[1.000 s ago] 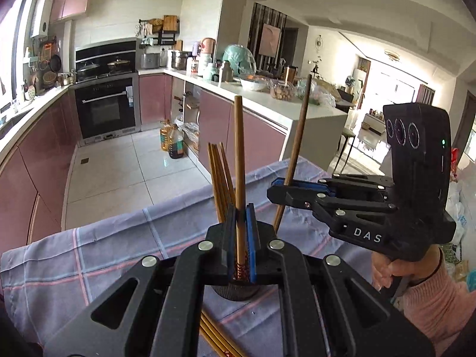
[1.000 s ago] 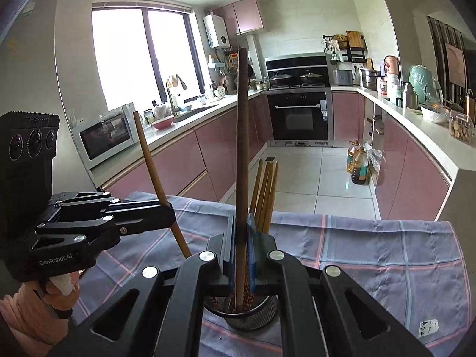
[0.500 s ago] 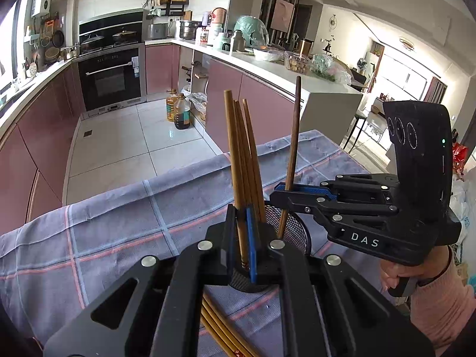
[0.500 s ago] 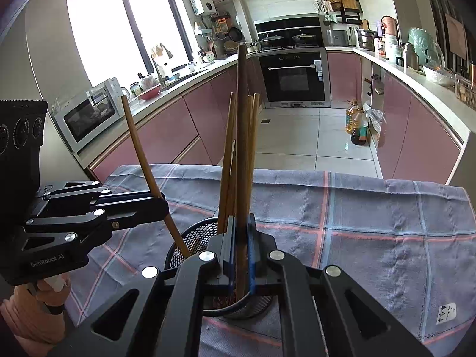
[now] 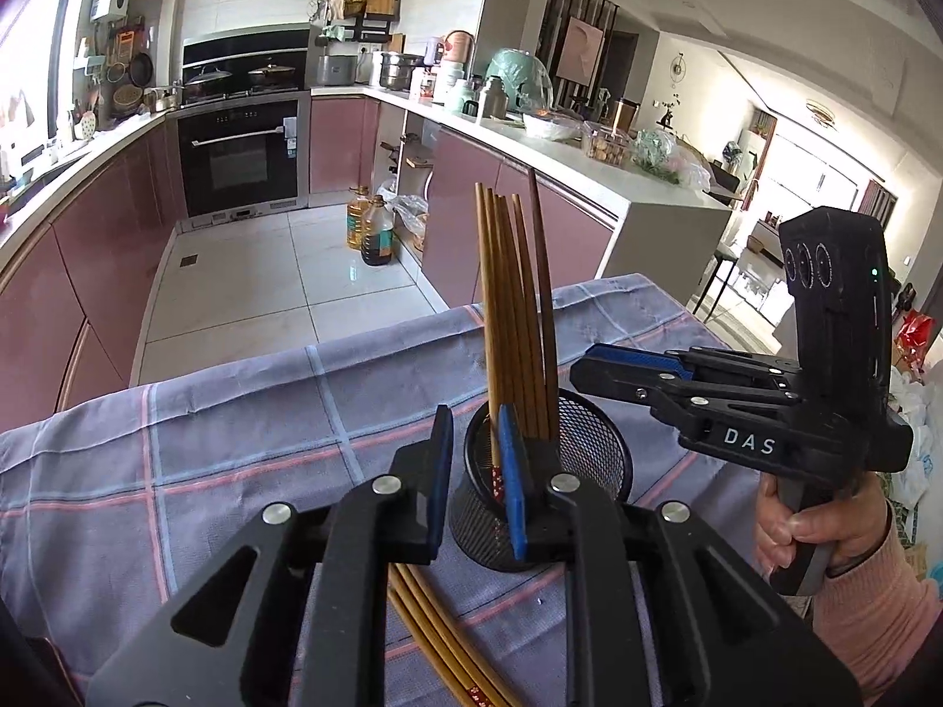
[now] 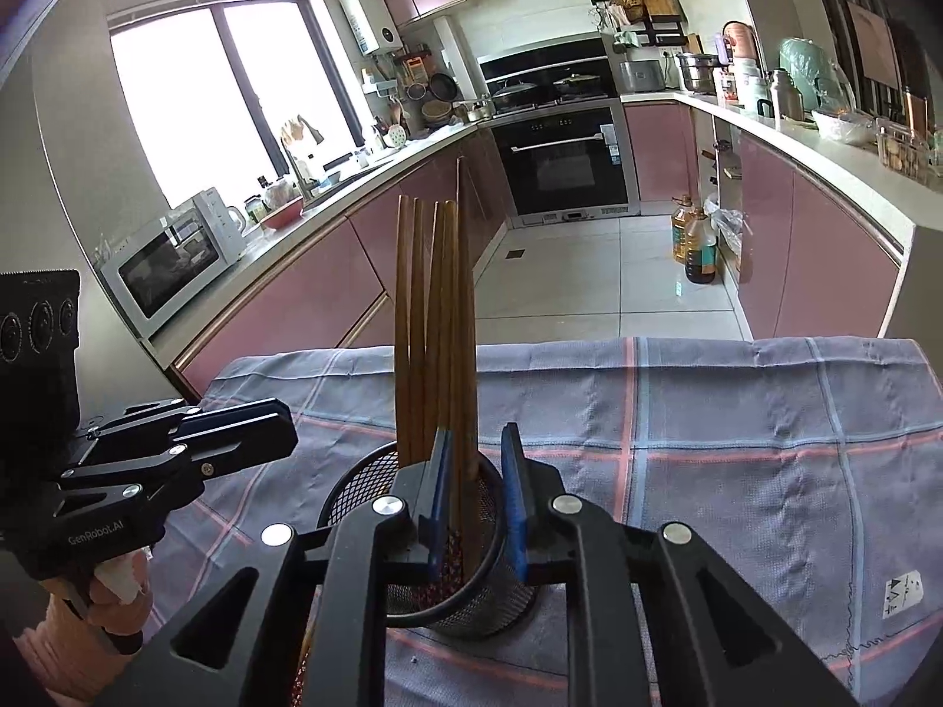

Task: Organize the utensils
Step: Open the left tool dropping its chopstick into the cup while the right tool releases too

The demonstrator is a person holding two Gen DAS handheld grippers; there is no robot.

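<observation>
Both grippers' jaws opening, left gripper (image 5: 476, 474) & right gripper (image 6: 476, 498) freeing thin, stiff, light, likely slick chopsticks (image 5: 513, 318) now upright in mesh holder (image 5: 595, 442) on cloth (image 5: 236, 424); best pinched mid-shaft; only left view shows spare chopsticks (image 5: 436, 642) lying beside holder.

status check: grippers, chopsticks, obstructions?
Left gripper and right gripper opening, nothing clamped. Chopsticks upright in mesh holder. More chopsticks on cloth. No obstruction.
</observation>
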